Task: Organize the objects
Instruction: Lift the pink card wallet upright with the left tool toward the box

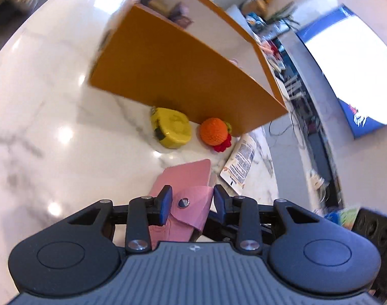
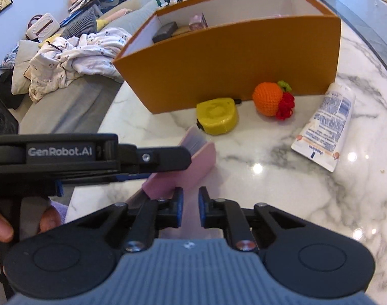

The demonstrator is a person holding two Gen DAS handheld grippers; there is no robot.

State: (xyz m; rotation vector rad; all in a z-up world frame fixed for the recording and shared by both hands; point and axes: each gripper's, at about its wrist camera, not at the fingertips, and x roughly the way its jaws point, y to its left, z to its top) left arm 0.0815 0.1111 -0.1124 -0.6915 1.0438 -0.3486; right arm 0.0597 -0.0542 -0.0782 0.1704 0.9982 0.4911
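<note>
Pink wallet pinched by left gripper and by right gripper, above marble worktop, near orange box, well off its edges.

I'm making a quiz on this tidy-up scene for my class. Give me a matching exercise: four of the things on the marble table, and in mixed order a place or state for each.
Things:
1. pink wallet
2. yellow tape measure
3. white tube
4. dark small box

Places or states:
A. lying flat to the right of the crocheted orange
B. inside the orange box
C. held between the left gripper fingers
D. on the table against the box's front wall, left of the crocheted orange

Pairs: 1-C, 2-D, 3-A, 4-B
</note>
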